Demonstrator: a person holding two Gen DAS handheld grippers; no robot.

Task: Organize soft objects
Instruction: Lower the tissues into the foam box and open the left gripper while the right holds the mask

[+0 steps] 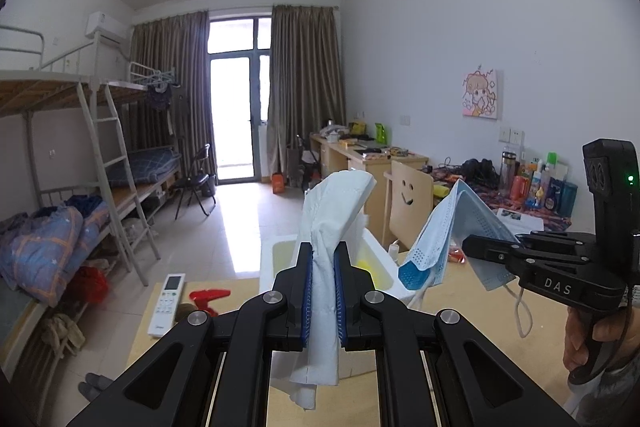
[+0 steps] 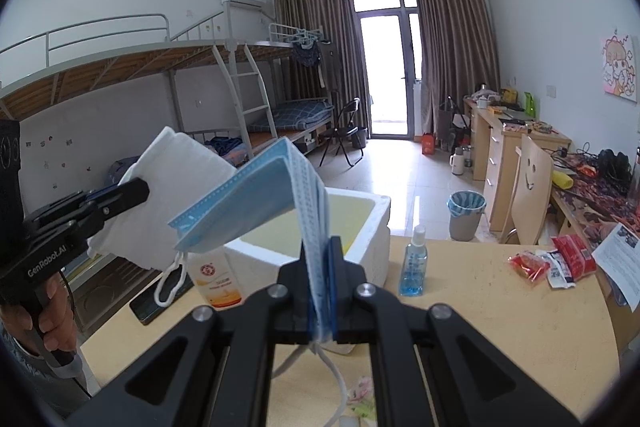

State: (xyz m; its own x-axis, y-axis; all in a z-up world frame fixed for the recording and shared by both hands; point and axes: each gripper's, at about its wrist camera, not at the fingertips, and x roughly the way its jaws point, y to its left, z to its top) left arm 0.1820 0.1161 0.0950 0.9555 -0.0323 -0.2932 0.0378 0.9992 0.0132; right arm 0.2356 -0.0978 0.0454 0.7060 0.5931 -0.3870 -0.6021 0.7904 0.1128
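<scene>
Left wrist view
Left gripper (image 1: 323, 259): clenched on the white folded tissue (image 1: 336, 203), which is pinched between the blue pads and stands upright above them.
Tissue tail: a loose end hangs below the jaws at 6 o'clock.
White foam box (image 1: 382, 259): seen directly behind the tissue at 12 o'clock, open top, yellowish interior.
Right gripper (image 1: 416, 273): seen at 3 o'clock, clamped on the blue face masks (image 1: 452, 223).
Remote control (image 1: 167, 303): lies on the wooden table (image 1: 500, 347) at 9 o'clock, clear of the path.

Right wrist view
Blue face masks: a stack gripped at one edge; the free end fans toward 10 o'clock, ear loops dangling.
Box position: at 12 o'clock behind the jaws, its near wall just beyond them.
Spray bottle (image 2: 414, 265): stands beside the box at 2 o'clock.

Procedure (judged)
Step in hand: both soft items are carried toward the box.
Advice: each load should be brought over the opening before release; dangling loops and the tissue tail should clear the rim.
</scene>
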